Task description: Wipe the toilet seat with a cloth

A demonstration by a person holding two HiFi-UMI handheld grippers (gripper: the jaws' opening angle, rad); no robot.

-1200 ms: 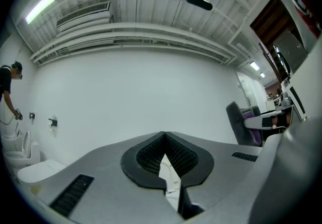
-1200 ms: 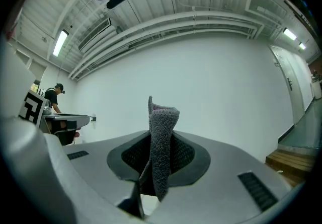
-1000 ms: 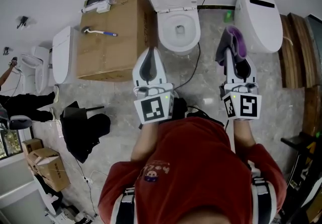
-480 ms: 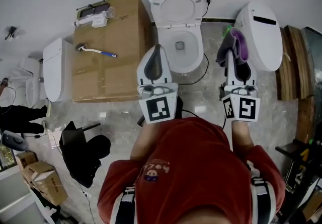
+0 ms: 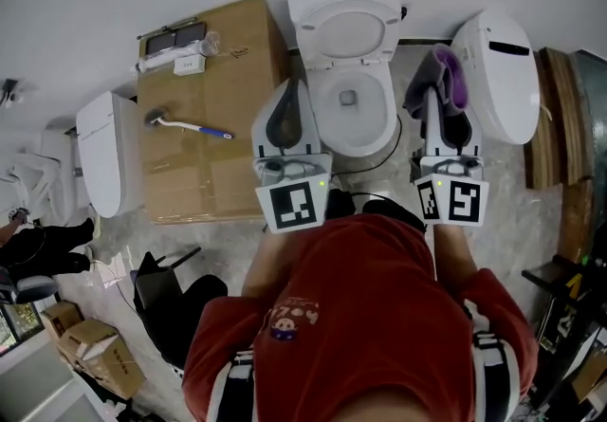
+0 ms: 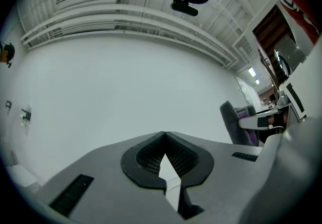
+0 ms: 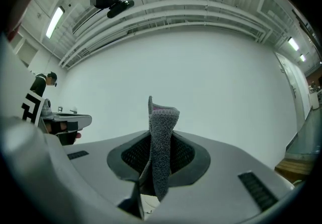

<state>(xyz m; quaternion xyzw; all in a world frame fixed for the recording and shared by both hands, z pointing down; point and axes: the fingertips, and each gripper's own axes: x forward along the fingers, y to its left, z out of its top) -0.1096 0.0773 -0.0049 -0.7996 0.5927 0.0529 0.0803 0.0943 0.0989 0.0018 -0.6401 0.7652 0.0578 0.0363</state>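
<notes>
The white toilet stands in the head view with its lid [image 5: 346, 29] raised and its seat ring [image 5: 381, 126] down over the bowl. My left gripper [image 5: 294, 88] is held just left of the bowl, shut and empty; its own view shows the jaws [image 6: 163, 136] meeting against a bare white wall. My right gripper [image 5: 434, 93] hovers right of the bowl, shut on a grey and purple cloth [image 5: 422, 88]. The cloth [image 7: 161, 137] sticks up between the pads in the right gripper view. Neither gripper touches the seat.
A large cardboard box [image 5: 204, 88] left of the toilet carries a toilet brush [image 5: 185, 126] and small items [image 5: 175, 45]. A second, closed toilet [image 5: 498, 74] stands at the right beside wooden planks [image 5: 555, 117]. Another white fixture [image 5: 98, 155] and a black chair [image 5: 175, 302] are at the left.
The toilet and box have slid lower and rightward in the head view, nearer to me. Both grippers keep their pose, the cloth still held in the right one.
</notes>
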